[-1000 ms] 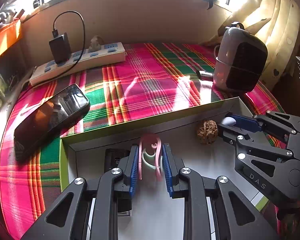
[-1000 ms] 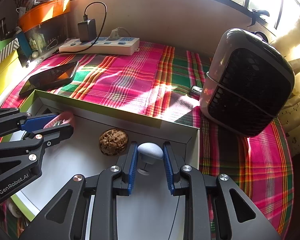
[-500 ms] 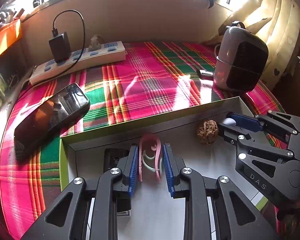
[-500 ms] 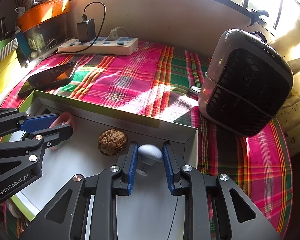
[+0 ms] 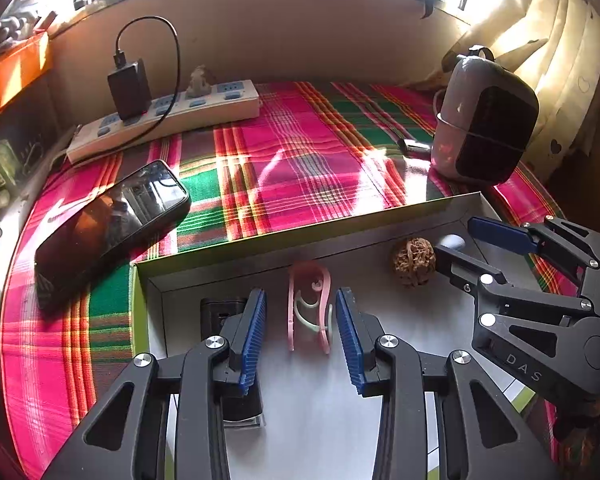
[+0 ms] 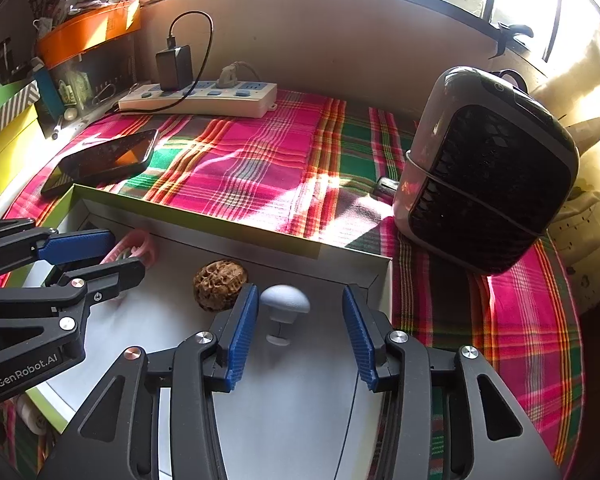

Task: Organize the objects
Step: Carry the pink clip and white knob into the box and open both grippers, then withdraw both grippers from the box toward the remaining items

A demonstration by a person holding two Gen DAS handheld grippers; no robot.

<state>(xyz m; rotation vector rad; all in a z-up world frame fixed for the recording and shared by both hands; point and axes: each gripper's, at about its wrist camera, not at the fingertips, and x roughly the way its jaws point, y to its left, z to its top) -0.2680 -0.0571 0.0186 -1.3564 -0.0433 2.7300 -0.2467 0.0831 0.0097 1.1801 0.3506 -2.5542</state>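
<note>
A shallow white box with green sides (image 5: 260, 240) (image 6: 204, 208) lies on the plaid cloth. In it lie a pink clip (image 5: 310, 308) (image 6: 134, 246), a brown walnut (image 5: 414, 262) (image 6: 219, 285) and a pale blue mushroom-shaped knob (image 6: 284, 306) (image 5: 452, 241). My left gripper (image 5: 302, 334) (image 6: 100, 252) is open, its pads apart on either side of the pink clip. My right gripper (image 6: 300, 332) (image 5: 460, 240) is open around the knob, which rests on the box floor. A black block (image 5: 220, 312) sits in the box's left corner, partly hidden by my left finger.
A black phone (image 5: 108, 224) (image 6: 104, 160) lies left of the box. A white power strip (image 5: 168, 120) (image 6: 204, 98) with a black charger runs along the back wall. A grey speaker-like device (image 5: 484, 136) (image 6: 484, 176) stands at the right. An orange bin (image 6: 88, 32) is at the far left.
Both grippers have opened. The left let go of the pink clip and the right let go of the blue knob; both things now lie in the box.
</note>
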